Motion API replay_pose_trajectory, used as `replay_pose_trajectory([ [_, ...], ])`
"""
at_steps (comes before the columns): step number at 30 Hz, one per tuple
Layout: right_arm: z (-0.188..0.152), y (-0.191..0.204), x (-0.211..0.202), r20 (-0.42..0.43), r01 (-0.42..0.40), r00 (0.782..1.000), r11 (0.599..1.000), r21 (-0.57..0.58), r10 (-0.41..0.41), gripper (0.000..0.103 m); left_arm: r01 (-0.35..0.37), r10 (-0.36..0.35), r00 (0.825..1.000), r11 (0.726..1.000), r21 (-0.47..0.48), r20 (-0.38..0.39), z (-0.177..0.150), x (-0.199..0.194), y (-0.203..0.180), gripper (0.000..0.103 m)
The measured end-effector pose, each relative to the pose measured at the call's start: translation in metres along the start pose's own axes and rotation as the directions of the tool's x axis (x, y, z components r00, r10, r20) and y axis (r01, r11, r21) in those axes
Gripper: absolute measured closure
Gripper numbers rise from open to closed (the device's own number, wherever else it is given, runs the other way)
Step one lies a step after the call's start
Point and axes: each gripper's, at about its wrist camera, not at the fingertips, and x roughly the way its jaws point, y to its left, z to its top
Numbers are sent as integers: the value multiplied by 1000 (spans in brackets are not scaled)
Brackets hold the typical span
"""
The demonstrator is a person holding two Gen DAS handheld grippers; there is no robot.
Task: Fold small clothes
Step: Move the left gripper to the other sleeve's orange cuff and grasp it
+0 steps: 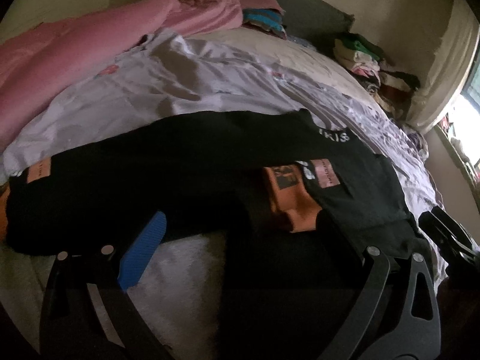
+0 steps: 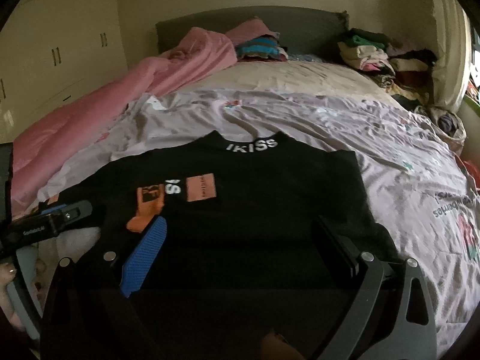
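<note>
A black shirt (image 2: 258,186) lies on the bed (image 2: 300,75), collar away from the cameras, over a pale printed sheet (image 2: 390,156). Its left side appears already folded inward, so that orange patches (image 2: 201,190) and part of the white lettering show on the turned layer; the step in hand is judged to be the side fold. The left hand-held gripper (image 1: 237,234) hovers over this fold with fingers spread, holding nothing; the right hand-held gripper (image 2: 240,237) is likewise spread above the lower hem. The next move probably calls for pinching the right edge and carrying it across. The knit is soft, matte and limp; the finger pads (image 2: 144,258) are blue and ribbed. A pink blanket (image 2: 120,90) lies bunched alongside.
</note>
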Motion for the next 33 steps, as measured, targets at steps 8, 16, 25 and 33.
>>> replay_pose_trajectory([
  [8, 3, 26, -3, 5, -39, 999, 998, -42, 39, 7, -35, 36, 999, 999, -25, 30, -3, -19, 17, 10],
  [16, 8, 54, 0, 3, -79, 997, 993, -89, 80, 7, -82, 85, 995, 995, -61, 50, -8, -35, 38, 10],
  [25, 9, 94, 7, -14, -135, 991, 980, -148, 135, 7, -117, 127, 991, 978, -174, 50, -17, -50, 83, 10],
  [33, 11, 130, 12, -28, -187, 982, 963, -193, 185, 7, -165, 183, 982, 953, -254, 45, -22, -60, 119, 10],
])
